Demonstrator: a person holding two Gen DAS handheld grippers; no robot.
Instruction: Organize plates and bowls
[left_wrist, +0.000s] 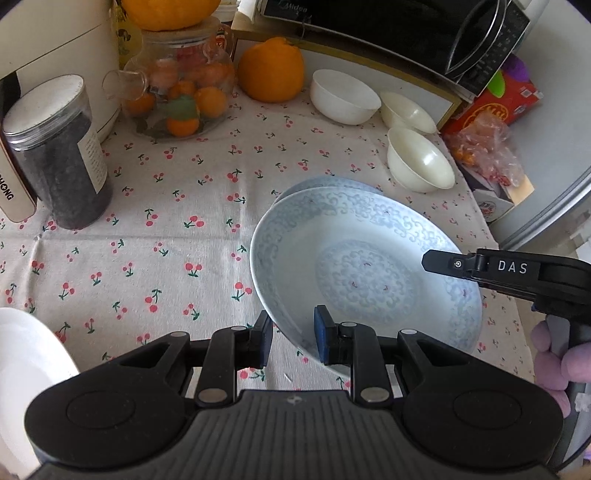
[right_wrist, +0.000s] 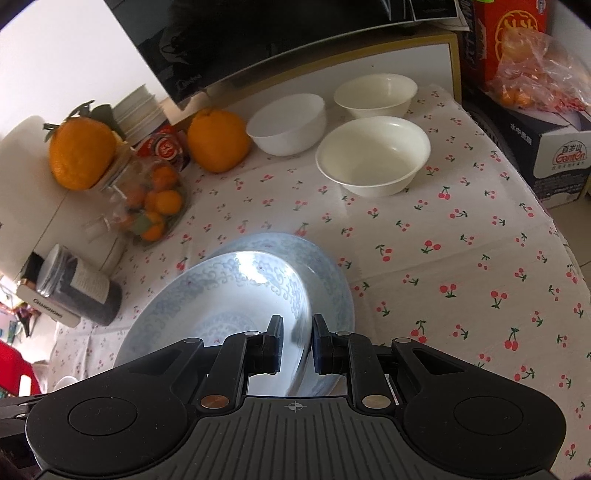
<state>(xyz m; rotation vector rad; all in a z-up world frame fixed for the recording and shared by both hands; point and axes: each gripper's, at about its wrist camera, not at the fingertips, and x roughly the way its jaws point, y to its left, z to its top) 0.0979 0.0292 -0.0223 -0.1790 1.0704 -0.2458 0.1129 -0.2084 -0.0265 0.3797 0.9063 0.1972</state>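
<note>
I hold 1 blue-patterned plate (left_wrist: 365, 273) with both tools, tilted above a second plate (right_wrist: 328, 266) of the same pattern that lies flat on the cherry-print cloth (left_wrist: 147, 206). The upper plate is not yet nested; its far edge overlaps the lower one.

Left gripper (left_wrist: 293, 341): jaws clamped across the plate's near rim, 1 pad inside the well, 1 under the outside. Right gripper (right_wrist: 297, 345): jaws pinched on the opposite rim, same arrangement.

3 bowls wait at the back of the table: a white bowl (left_wrist: 343, 96) and 2 cream bowls (left_wrist: 419, 158) (left_wrist: 406, 110), all well apart from the plates. A further white dish (left_wrist: 29, 369) shows at the left edge of the left wrist view.

Handling judgement: glazed ceramic, stiff, fairly heavy for a rim pinch, slippery under the pads, and it chips if dropped onto its twin. Opposite rim holds look like the right purchase; I would keep both grips matched so it does not twist.

Clutter nearby: dark jar (left_wrist: 59, 155), glass jar of small oranges (left_wrist: 181, 81), loose orange (left_wrist: 271, 70).
</note>
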